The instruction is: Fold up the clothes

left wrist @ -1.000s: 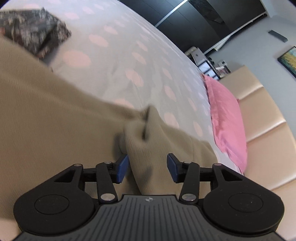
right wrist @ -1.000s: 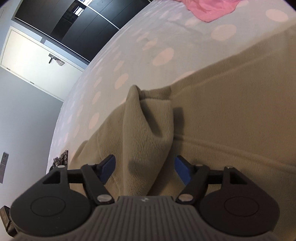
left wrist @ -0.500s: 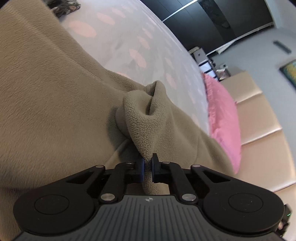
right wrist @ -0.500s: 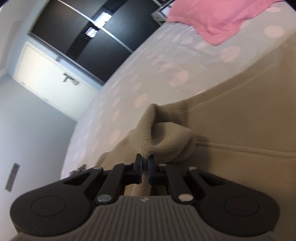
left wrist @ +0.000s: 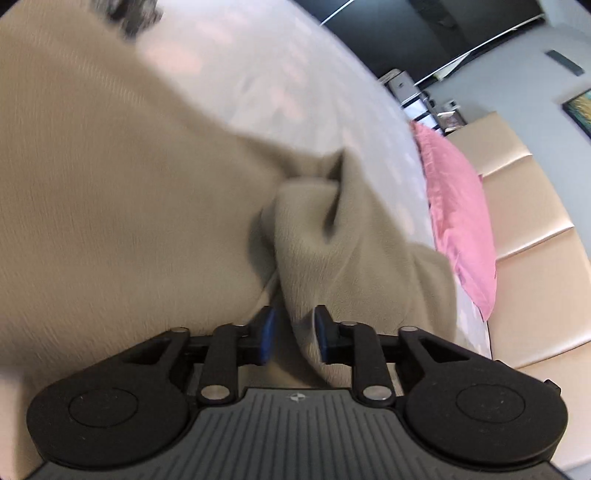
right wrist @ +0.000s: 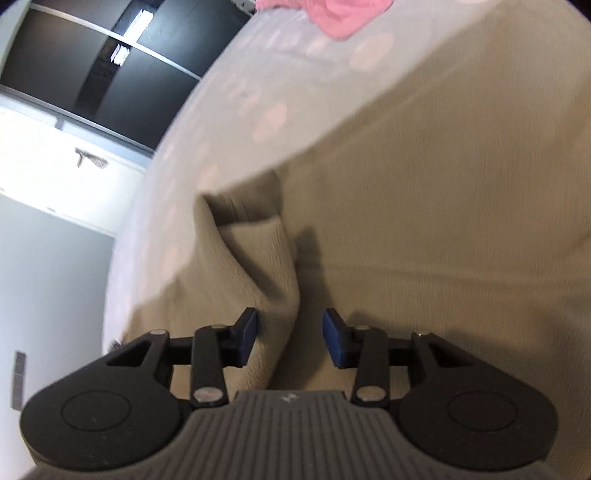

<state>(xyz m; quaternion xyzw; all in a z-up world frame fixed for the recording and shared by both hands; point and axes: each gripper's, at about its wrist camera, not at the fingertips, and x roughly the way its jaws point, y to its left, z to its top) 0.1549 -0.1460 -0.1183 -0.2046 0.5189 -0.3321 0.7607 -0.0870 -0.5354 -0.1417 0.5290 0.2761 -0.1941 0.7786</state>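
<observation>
1. Beige fleece garment point(left wrist: 129, 206) lies spread on the bed point(left wrist: 280, 74), filling the left and centre of the left wrist view and the centre and right of the right wrist view.
2. Left gripper point(left wrist: 291, 334): jaws opening. A raised fold of the fleece point(left wrist: 332, 236) runs between the blue pads. The right pad looks to be touching the cloth, the left pad stands just clear of it. No clamp.
3. Right gripper point(right wrist: 290, 339): jaws opening. A bunched ridge of the same garment point(right wrist: 255, 258) comes down between the pads, nearer the left pad. Clear gap to the right pad. No grip.
4. Bed sheet is pale grey with pink dots, visible above the garment in both views.
5. Pink pillow point(left wrist: 458, 206) sits at the right of the left wrist frame against a cream padded headboard point(left wrist: 535, 236). The same pillow shows at the top edge of the right wrist frame.
6. Dark patterned cloth point(left wrist: 129, 14) at the upper left of the left wrist frame, blurred, apart from the fleece.
7. Both frames carry motion blur; fine detail on the garment is not readable.
</observation>
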